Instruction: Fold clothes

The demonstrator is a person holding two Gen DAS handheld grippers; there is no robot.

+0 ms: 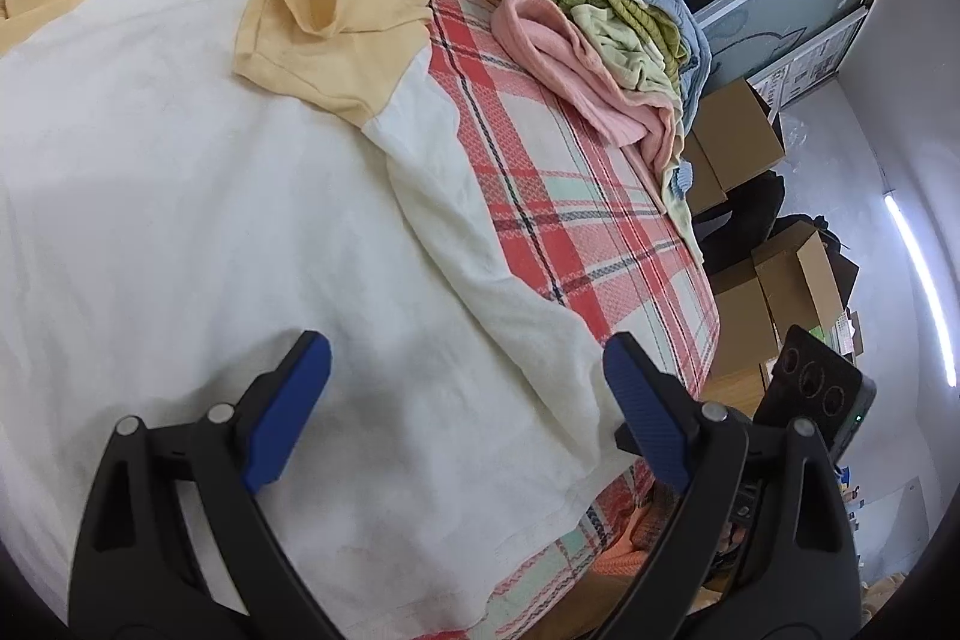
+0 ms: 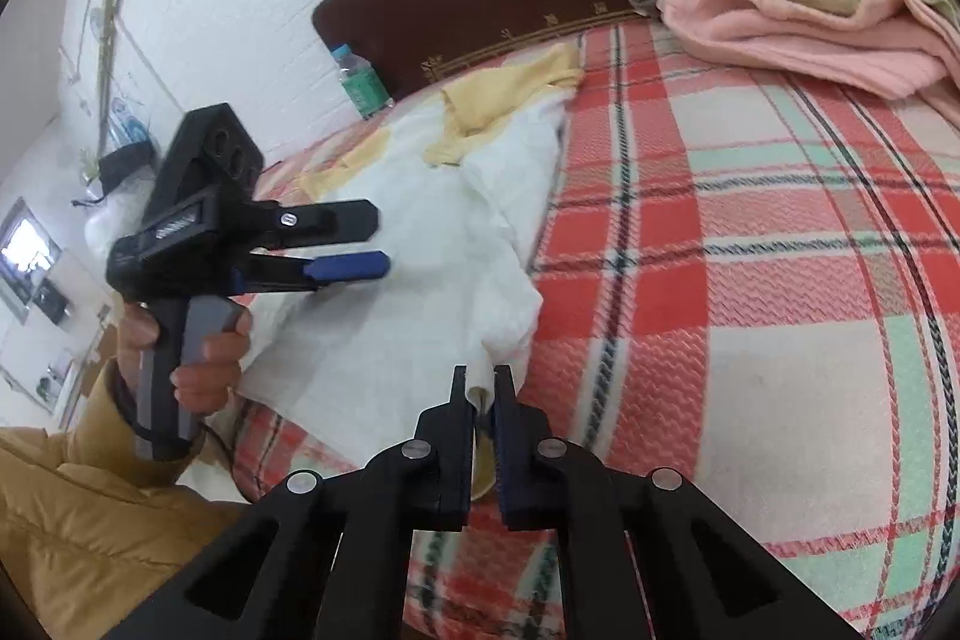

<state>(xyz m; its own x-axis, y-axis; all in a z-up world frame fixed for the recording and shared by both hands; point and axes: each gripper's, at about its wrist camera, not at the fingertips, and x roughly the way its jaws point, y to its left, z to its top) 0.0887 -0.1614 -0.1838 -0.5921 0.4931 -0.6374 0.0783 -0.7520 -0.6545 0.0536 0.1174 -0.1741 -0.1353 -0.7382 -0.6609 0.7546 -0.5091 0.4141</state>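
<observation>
Right hand-held gripper (image 2: 480, 382) pinches near shirt (image 1: 180, 172) hem; left hand-held gripper (image 1: 465, 364), spread, hovers above; shirt runs far toward headboard.

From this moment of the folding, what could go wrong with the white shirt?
1. The right gripper pinches only a small bit of the shirt hem, so the cloth may slip out when pulled.
2. The left gripper is open and holds nothing, so a one-sided pull may skew the shirt.
3. The yellow sleeve lies crumpled and may be folded in that way.
</observation>
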